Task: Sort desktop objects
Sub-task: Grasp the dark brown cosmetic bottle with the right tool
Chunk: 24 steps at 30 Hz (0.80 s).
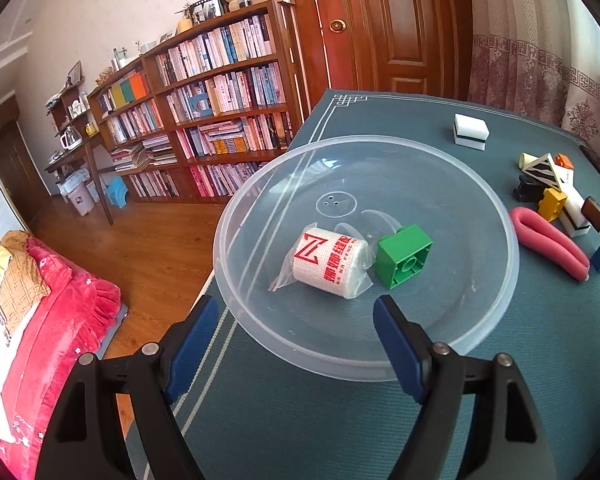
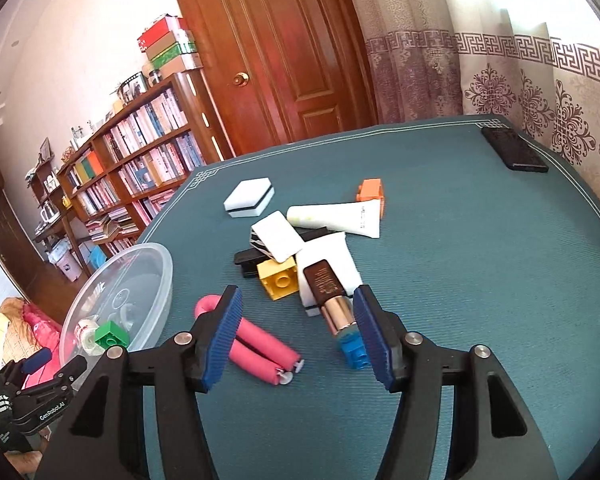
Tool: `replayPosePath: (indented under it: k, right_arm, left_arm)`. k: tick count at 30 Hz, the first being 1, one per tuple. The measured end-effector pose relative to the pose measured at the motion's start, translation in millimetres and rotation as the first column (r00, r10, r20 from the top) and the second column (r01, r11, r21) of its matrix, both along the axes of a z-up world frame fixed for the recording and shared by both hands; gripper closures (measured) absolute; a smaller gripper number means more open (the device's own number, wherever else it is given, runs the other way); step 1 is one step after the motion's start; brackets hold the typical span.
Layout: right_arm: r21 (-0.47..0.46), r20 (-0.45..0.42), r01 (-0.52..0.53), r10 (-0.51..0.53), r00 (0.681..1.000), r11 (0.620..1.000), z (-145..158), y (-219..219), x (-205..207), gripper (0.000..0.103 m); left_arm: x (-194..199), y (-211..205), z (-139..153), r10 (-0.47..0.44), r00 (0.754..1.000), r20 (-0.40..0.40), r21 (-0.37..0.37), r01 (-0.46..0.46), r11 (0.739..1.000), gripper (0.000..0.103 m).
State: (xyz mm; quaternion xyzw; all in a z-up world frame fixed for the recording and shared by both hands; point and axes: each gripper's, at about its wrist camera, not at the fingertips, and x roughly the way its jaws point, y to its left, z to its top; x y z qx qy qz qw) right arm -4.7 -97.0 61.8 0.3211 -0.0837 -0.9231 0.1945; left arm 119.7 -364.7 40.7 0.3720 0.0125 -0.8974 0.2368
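My left gripper gapes empty before the bowl, which holds a roll and green brick. My right gripper gapes too; pink loop between its fingers, blue brick by the right finger.

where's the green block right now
The green block lies inside the clear plastic bowl, right beside the wrapped white roll, ahead of the left gripper.

1. Bare mat right of the pile: open passage.
2. Pink foam loop and blue brick crowd the near centre.
3. Clear bowl blocks the left edge.
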Motion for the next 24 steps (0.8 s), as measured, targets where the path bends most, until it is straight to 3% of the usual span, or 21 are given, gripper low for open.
replayPosePath:
  k: [10, 16, 19, 24]
  right_arm:
    - [0.072, 0.02, -0.033, 0.031, 0.999, 0.997, -10.6, 3.4, -17.6, 0.044]
    - [0.114, 0.038, -0.086, 0.082, 0.996, 0.99, -14.6, -4.1, -30.9, 0.057]
    - [0.107, 0.069, -0.109, 0.102, 0.992, 0.988, -20.6, -3.8, -34.8, 0.075]
    - [0.088, 0.072, -0.111, 0.105, 0.992, 0.99, -20.9, 2.8, -31.1, 0.078]
  left_arm:
    - [-4.3, 46.0, 28.0, -0.092, 0.991, -0.101, -0.015, 0.091, 0.996, 0.02]
    - [-15.6, 73.4, 33.6, -0.166, 0.98, -0.109, 0.006, 0.168, 0.986, 0.02]
    - [-23.1, 84.4, 34.1, -0.192, 0.976, -0.107, 0.032, 0.197, 0.98, 0.02]
    - [-34.8, 106.1, 31.5, -0.243, 0.966, -0.093, 0.068, 0.249, 0.966, 0.02]
